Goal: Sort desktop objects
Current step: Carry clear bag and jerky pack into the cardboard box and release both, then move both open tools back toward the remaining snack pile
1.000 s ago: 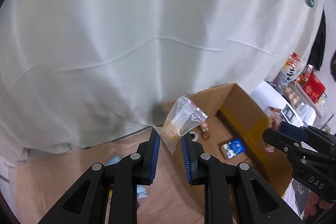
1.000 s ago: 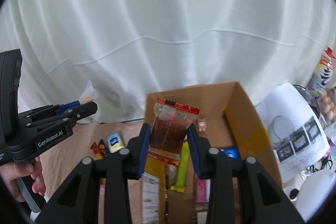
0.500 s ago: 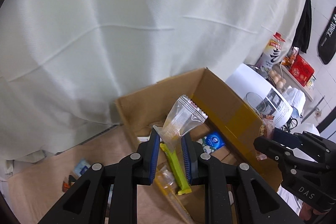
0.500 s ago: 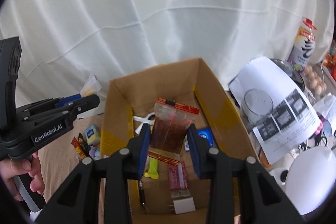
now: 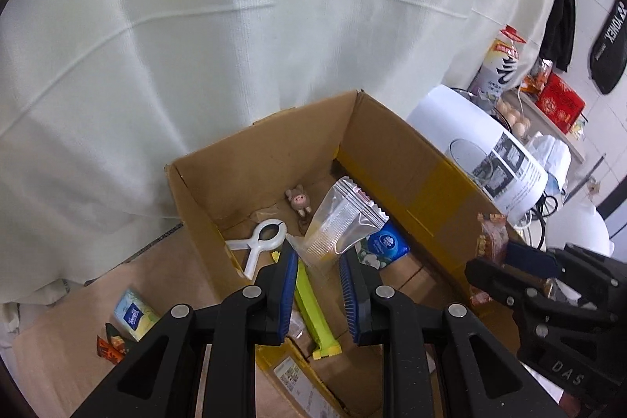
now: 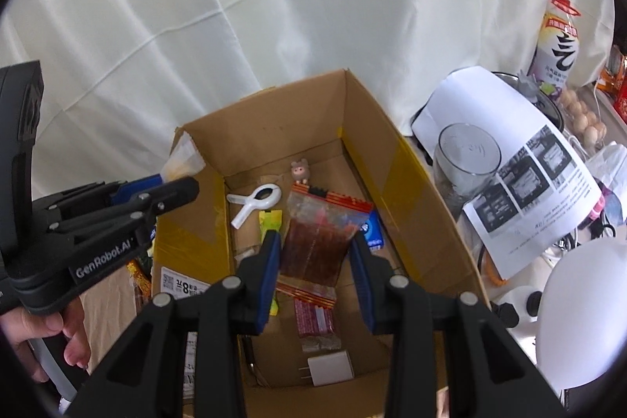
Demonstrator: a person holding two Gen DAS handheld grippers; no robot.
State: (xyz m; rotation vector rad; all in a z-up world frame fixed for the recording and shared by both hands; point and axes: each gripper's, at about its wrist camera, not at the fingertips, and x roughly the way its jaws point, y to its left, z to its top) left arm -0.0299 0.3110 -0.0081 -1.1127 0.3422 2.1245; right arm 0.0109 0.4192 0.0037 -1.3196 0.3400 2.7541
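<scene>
An open cardboard box (image 5: 274,159) (image 6: 274,136) fills the middle of both views. My left gripper (image 5: 318,253) (image 6: 172,183) hangs over its left side. A clear plastic bag (image 5: 341,222) (image 6: 182,159) with a little yellow in it stands between its blue pads, and the jaws are opening. My right gripper (image 6: 315,239) (image 5: 490,269) hovers over the box's middle with a red-brown snack packet (image 6: 317,234) (image 5: 491,237) between its pads, jaws opening too. On the box floor lie a white clip (image 6: 254,202), a pig figure (image 6: 300,170), a green stick pack (image 5: 313,304) and a blue packet (image 5: 386,245).
A white charger (image 6: 329,371) and a small red packet (image 6: 315,316) lie at the box's near end. A tissue pack (image 5: 131,314) and orange sachets (image 5: 109,347) lie on the table left of the box. A glass jar (image 6: 466,151), a printed sheet (image 6: 529,183) and a white rounded appliance (image 6: 580,308) crowd the right.
Both grippers have come down and forward over the box, so its inside now fills the views. The clear bag and the red-brown packet stay between their pads.
</scene>
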